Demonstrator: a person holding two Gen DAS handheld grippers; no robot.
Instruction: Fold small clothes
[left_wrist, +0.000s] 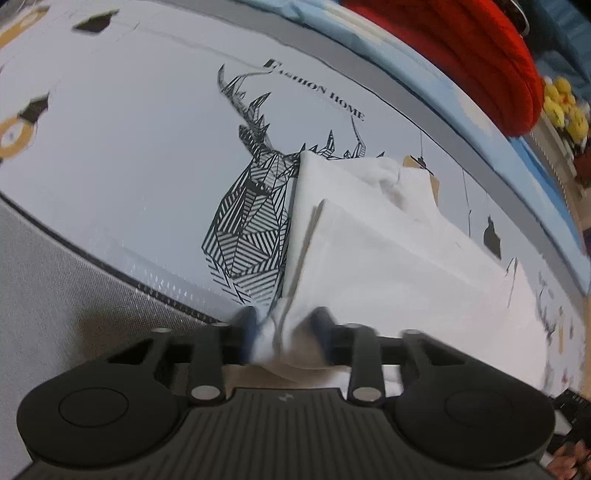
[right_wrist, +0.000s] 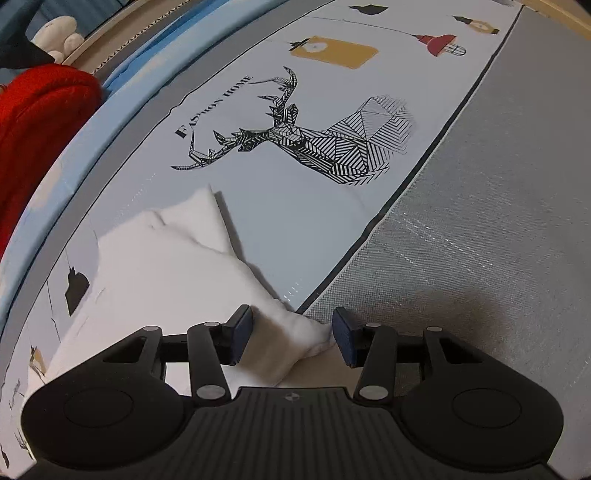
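On the printed mat (right_wrist: 295, 206), your left tool (left_wrist: 284, 332) pinches one corner of the half-folded white cloth (left_wrist: 388, 251), your right tool (right_wrist: 293, 334) stands released around another; final folds remain.

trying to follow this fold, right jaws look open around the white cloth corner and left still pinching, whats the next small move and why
Probably lift the right gripper clear of the white garment: its jaws stand apart, the corner lying loose between them on the printed mat. The left gripper pinches its bunched edge, so it would release next.
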